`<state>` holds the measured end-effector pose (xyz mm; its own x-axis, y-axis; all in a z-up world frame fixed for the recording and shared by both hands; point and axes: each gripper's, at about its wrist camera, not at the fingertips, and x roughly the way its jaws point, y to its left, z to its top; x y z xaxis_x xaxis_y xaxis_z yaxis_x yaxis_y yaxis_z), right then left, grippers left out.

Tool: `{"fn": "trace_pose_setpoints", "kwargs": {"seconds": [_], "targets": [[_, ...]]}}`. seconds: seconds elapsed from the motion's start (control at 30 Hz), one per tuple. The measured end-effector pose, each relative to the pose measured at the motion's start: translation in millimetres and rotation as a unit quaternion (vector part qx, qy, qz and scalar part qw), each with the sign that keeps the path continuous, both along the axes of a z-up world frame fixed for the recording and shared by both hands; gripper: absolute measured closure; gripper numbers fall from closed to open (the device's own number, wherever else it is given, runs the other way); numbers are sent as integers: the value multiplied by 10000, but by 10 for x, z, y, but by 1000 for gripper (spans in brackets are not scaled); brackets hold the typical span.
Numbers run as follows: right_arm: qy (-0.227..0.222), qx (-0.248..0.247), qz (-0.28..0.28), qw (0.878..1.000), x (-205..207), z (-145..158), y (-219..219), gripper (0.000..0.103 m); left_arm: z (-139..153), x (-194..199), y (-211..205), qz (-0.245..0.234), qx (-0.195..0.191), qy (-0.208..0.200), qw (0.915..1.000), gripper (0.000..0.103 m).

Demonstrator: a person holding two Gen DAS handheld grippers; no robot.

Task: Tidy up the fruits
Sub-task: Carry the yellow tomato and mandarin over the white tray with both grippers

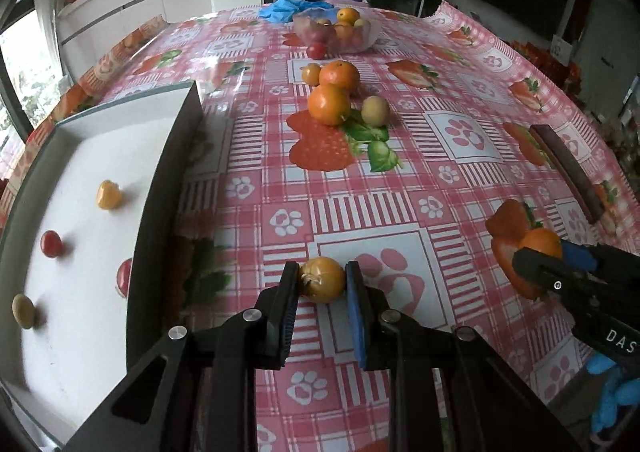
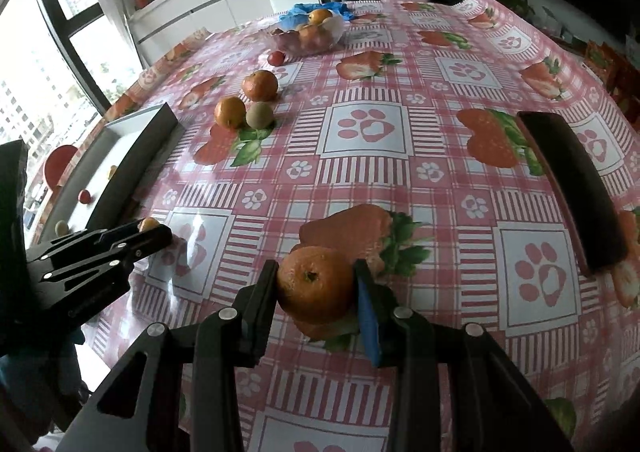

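Fruits are lying scattered on the counter (image 1: 460, 187): the left gripper (image 1: 322, 284) is pinching a small yellow fruit (image 1: 322, 279) low in the frame, its jaws narrow, while the right gripper (image 2: 316, 284) is clamping an orange (image 2: 314, 280) at lower centre. Both are looking light, round and prone to rolling, soft enough to bruise, so gripping across the middle is suiting them. Open cloth is leaving room toward the white tray (image 1: 64, 219) at left, though its dark raised wall is needing clearing.
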<state>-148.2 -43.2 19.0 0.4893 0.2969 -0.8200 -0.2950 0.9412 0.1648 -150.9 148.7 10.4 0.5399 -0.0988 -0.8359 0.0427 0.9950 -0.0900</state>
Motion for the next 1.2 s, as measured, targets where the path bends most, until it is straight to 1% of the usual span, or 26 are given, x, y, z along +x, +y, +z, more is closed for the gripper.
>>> {"fn": "trace_pose_setpoints", "kwargs": {"seconds": [0.4, 0.87, 1.03, 1.2], "targets": [[-32, -58, 42, 10000, -48, 102, 75, 63, 32, -76, 69, 40, -235, 25, 9997, 79], [-85, -88, 170, 9998, -85, 221, 220, 63, 244, -143, 136, 32, -421, -244, 9988, 79], [-118, -75, 236, 9996, -56, 290, 326, 63, 370, -167, 237, 83, -524, -408, 9978, 79], [-150, -37, 385, 9991, -27, 355, 527, 63, 447, -184, 392, 193, -596, -520, 9967, 79]]}}
